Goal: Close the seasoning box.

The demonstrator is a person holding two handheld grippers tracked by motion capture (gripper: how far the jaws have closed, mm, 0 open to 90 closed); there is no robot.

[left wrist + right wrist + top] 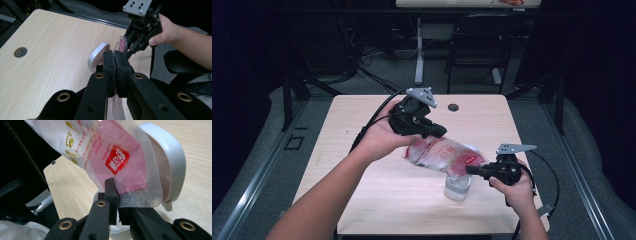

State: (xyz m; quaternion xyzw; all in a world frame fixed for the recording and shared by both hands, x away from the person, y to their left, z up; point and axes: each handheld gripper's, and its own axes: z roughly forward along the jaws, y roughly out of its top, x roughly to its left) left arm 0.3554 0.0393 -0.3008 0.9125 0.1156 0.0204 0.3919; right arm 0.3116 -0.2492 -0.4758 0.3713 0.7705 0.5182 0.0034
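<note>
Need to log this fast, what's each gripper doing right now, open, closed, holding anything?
Left gripper: closed on one end of the plastic bag.
Right gripper: closed on the bag's other end, over the white container.

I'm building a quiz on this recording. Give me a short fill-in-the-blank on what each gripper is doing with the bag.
1. Both grippers are shut on the same clear and pink ____.
2. The left gripper pinches its higher end; the right gripper pinches its ____ end.
3. That end hangs over a white ____ standing on the table.

Missing words: bag; lower; container
</note>
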